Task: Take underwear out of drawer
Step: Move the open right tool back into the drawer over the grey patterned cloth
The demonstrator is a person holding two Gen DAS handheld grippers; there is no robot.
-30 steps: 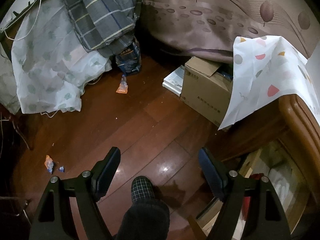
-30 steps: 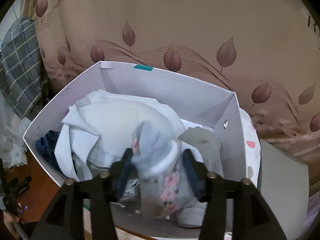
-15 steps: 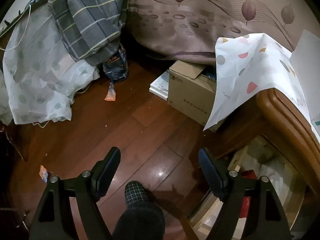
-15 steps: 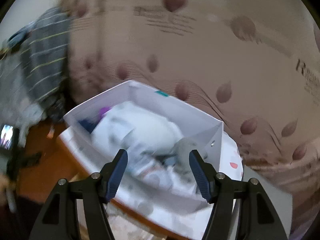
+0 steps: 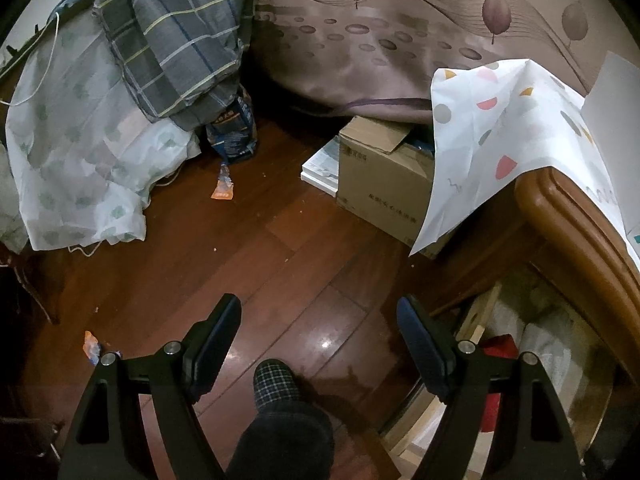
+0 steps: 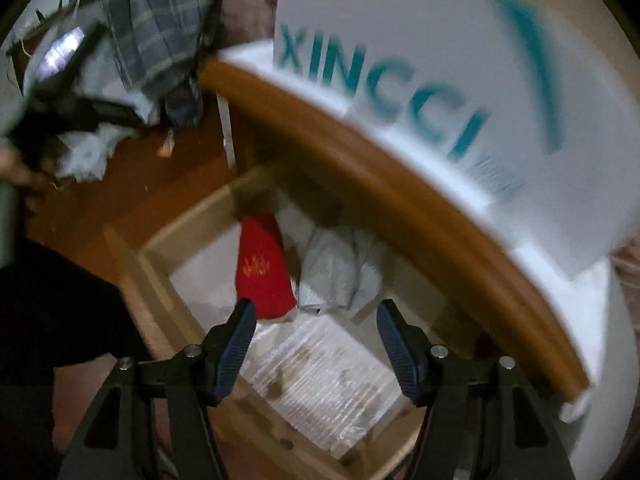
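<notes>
The right tongs (image 6: 316, 344), closing with nothing between them, hang over the open drawer (image 6: 160, 280), where a red garment (image 6: 262, 268) lies beside white bundles (image 6: 340, 268). The wooden surface (image 6: 360, 160) overhangs its back. The left tongs (image 5: 320, 344), released, face floor (image 5: 240, 248) near a box (image 5: 380, 184)

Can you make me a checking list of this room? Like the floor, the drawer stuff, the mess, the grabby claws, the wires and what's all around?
Surface: dark wood floor, shiny, with small crumbs.
Job's things: open drawer holds a red garment and a pale grey garment side by side; picture is blurred.
Clutter: orange wrapper, cardboard box, blue bag on the floor.
Grippers: left gripper open, nothing between its fingers, over the floor; right gripper over the drawer, jaws closing slightly, nothing between them.
Cables: thin white cord on the pale sheet.
Surroundings: leaf-print curtain, plaid blanket, a slippered foot.
</notes>
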